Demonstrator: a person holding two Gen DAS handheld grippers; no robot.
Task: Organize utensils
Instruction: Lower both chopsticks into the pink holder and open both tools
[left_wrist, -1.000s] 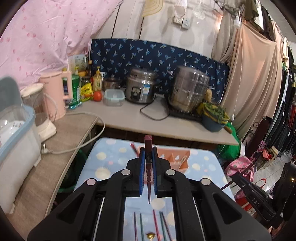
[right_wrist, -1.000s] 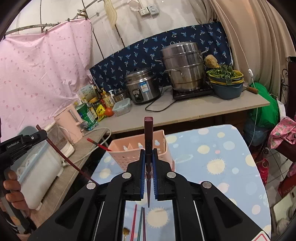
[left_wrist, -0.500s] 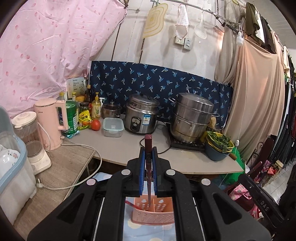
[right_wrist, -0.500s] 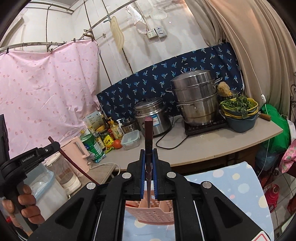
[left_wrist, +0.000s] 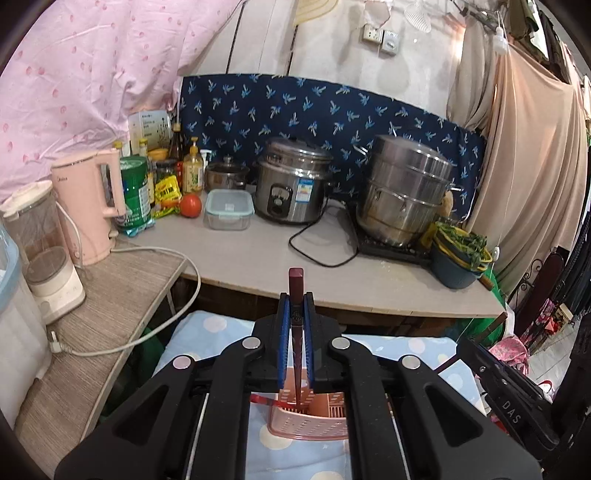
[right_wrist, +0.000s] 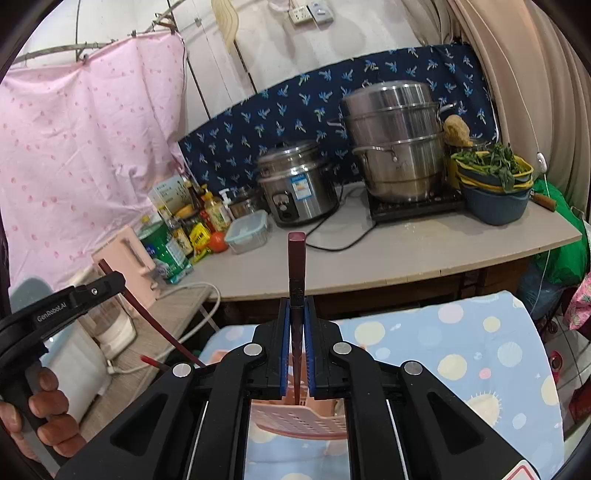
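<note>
Each hand-held gripper, left (left_wrist: 296, 334) and right (right_wrist: 296, 334), was clamped on an upright dark-red chopstick (left_wrist: 296, 295). Tips pointed at six o'clock into the pink basket (left_wrist: 314, 424), likely for dropping in.

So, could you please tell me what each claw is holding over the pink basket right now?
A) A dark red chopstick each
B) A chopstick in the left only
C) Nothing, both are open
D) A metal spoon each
A: the left claw is shut on a dark red chopstick, and the right claw on another chopstick, both tips pointing down at the pink basket.
</note>
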